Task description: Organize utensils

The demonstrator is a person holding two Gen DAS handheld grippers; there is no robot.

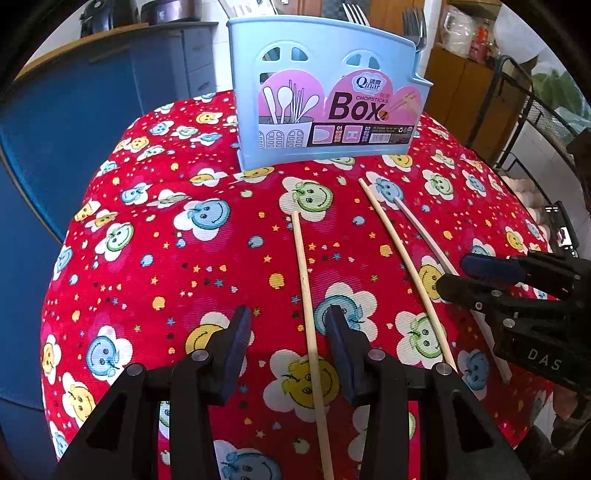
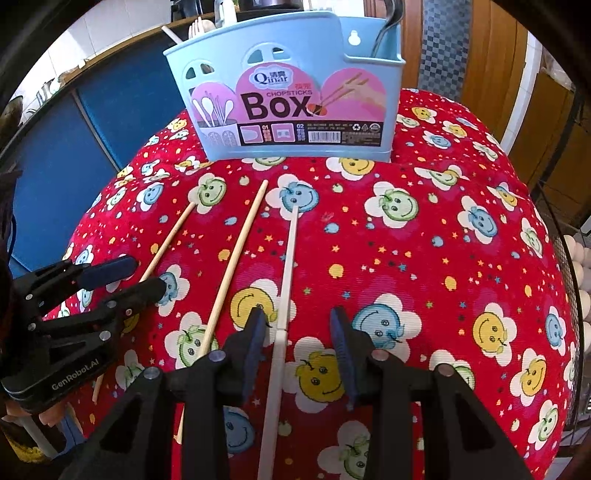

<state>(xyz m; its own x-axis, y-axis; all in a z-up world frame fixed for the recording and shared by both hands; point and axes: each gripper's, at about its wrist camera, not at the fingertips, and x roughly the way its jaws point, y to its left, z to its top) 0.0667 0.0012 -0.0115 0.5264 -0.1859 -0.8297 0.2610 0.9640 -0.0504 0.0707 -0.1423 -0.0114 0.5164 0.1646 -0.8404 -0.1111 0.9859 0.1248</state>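
Three chopsticks lie side by side on the red smiley-face tablecloth (image 1: 166, 266) (image 2: 436, 236), pointing toward a light blue chopsticks box (image 1: 247, 59) (image 2: 369, 77) at the far edge. My left gripper (image 1: 288, 317) (image 2: 144, 275) is open, straddling the leftmost wooden chopstick (image 1: 303, 266) (image 2: 173, 232), which lies closer to the right finger. My right gripper (image 2: 297, 321) (image 1: 458, 275) is open too, straddling the white chopstick (image 2: 290, 251) (image 1: 417, 221), which lies close to its left finger. The second wooden chopstick (image 1: 399, 243) (image 2: 236, 254) rests untouched between them.
Forks (image 1: 415, 26) stand in the box's right compartment, and pale utensils (image 2: 201, 27) poke up at its left. A blue cabinet (image 1: 74, 110) is behind on the left. A black wire rack with eggs (image 1: 528, 192) stands off the table's right edge.
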